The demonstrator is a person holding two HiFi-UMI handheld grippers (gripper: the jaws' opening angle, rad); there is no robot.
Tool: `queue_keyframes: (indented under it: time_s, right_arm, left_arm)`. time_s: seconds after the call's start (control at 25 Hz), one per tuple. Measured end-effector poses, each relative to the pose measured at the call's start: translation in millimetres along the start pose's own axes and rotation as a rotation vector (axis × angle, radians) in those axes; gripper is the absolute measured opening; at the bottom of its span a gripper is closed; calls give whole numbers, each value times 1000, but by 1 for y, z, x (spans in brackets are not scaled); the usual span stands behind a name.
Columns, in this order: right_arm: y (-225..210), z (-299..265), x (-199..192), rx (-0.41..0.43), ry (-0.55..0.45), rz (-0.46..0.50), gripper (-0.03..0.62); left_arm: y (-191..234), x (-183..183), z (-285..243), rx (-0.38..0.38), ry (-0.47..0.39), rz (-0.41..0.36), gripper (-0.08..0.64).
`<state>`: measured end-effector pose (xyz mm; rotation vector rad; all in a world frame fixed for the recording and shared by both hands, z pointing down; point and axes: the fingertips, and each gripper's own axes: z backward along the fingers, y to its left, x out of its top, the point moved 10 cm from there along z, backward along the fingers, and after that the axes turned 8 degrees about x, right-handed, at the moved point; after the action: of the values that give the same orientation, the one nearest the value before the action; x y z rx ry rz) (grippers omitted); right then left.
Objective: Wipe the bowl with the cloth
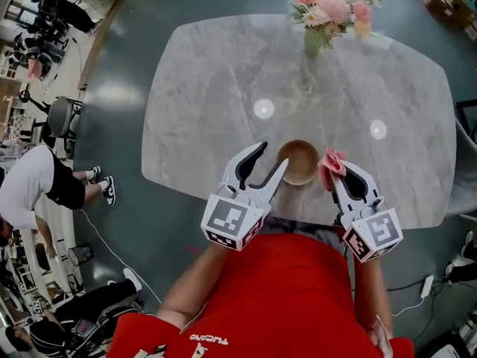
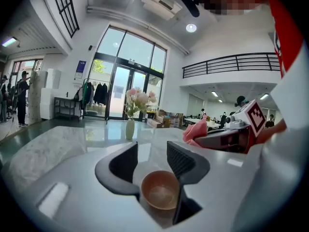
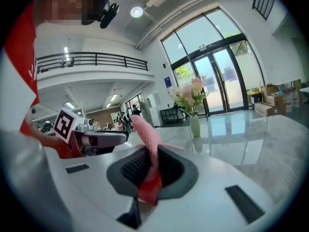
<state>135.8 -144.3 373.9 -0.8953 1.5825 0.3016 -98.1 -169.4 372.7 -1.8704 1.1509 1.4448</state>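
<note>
- The brown bowl (image 1: 299, 162) stands upright on the marble table (image 1: 209, 88), close to its near edge and about midway along it.
- The left gripper (image 1: 272, 155) is just left of the bowl, with its jaws spread wide and released. In the left gripper view the bowl shows low in the gap, and neither pad touches it.
- The right gripper (image 1: 339, 176) is just right of the bowl, its jaws clenched on the pink cloth (image 1: 331, 161). In the right gripper view one fold sticks up past the tips and another end hangs below.
- A vase of pink flowers (image 1: 320, 21) stands near the table's far edge, well apart from the bowl.
</note>
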Motion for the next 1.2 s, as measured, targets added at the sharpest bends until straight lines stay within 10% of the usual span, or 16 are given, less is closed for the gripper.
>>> queue_keyframes:
  time_s: [0.48,1.2]
  right_arm:
    - [21,20,29,-4,-175,56,25]
    - [49,41,63,54,-300,151,25]
  left_arm:
    - [-15,41,25,-46,-200,-38,14]
    - [-40,64,40,-121,-218,-103,6]
